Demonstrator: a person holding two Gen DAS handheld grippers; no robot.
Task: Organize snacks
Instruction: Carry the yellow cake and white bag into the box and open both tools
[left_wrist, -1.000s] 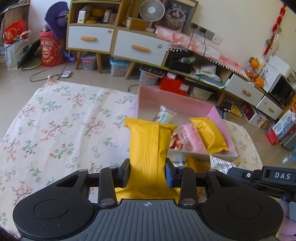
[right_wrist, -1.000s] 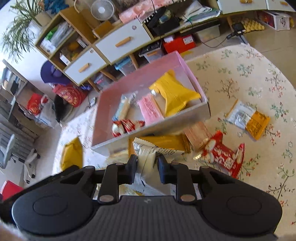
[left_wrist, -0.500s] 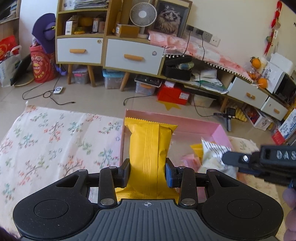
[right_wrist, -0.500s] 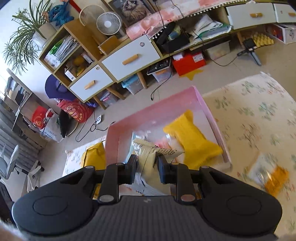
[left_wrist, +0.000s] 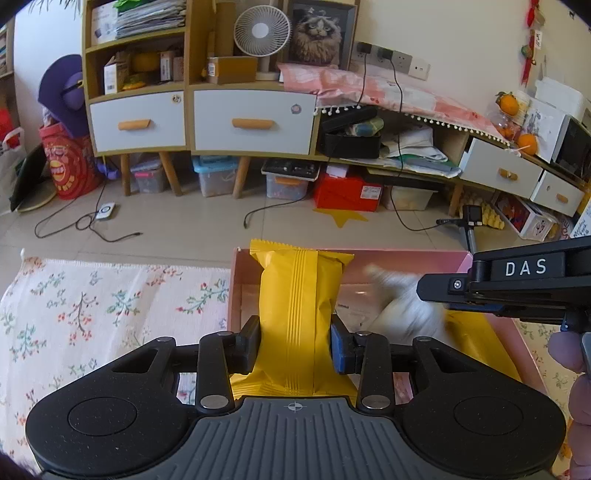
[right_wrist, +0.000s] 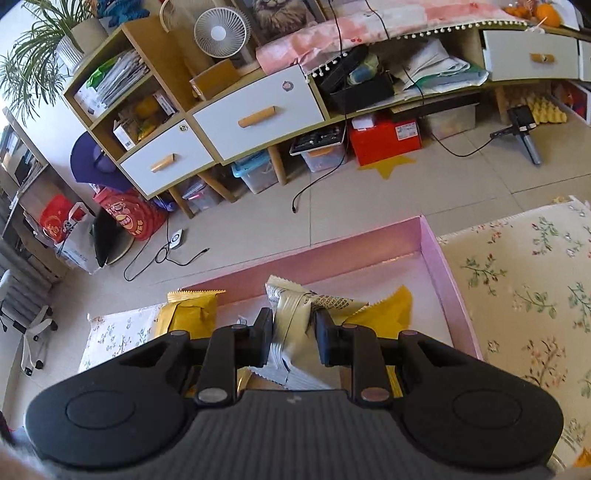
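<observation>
Two tong-mounted fisheye views, close above the shared pink box (left_wrist: 406, 258) (right_wrist: 436, 254), both facing the cabinet wall (left_wrist: 251, 125) (right_wrist: 258, 110)

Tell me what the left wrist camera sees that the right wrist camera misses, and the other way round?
Only the left view shows the oranges on the far shelf and the right tool from the side, its packet a white blur. Only the right view shows the potted plant, the printed text on the silver-white packet the right tool grips, and the loose yellow packet lying in the box. Both share the pink box, the fan, and the yellow packet gripped by the left tool.
</observation>
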